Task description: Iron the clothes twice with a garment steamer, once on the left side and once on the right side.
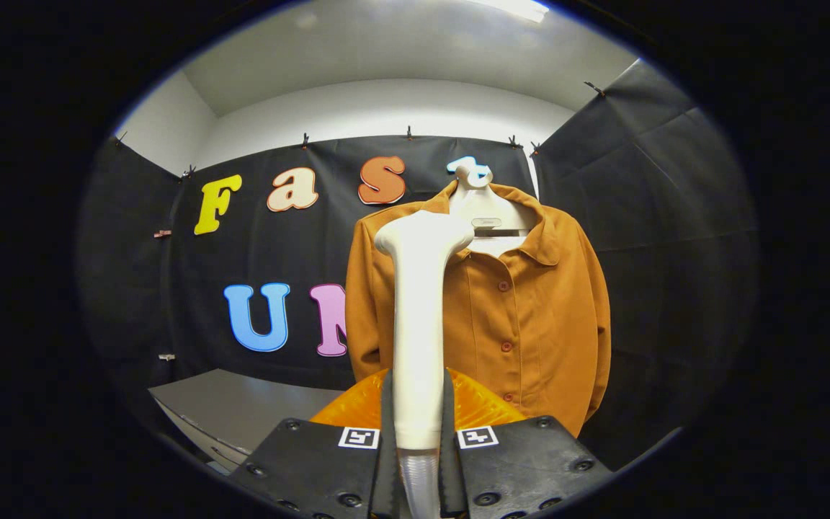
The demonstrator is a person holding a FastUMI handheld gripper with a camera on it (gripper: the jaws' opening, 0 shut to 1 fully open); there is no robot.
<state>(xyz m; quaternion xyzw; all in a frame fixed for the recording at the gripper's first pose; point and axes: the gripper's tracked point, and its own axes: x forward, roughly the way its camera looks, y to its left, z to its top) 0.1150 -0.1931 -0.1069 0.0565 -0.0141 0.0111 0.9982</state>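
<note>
A white garment steamer (418, 317) stands upright between my two black fingers (386, 425), and both press on its handle, so my gripper (418, 432) is shut on it. Its head is at the level of the shirt's left shoulder as I look at it, in front of the cloth; I cannot tell if it touches. Beyond the fingers an orange-brown buttoned shirt (523, 310) hangs on a white hanger (483, 209) against the black cloth wall. An orange translucent part (480, 407) shows just behind the fingers, at the steamer's base.
A grey table top (242, 407) lies below and to the left of the shirt. Black cloth walls close in behind the shirt and on both sides.
</note>
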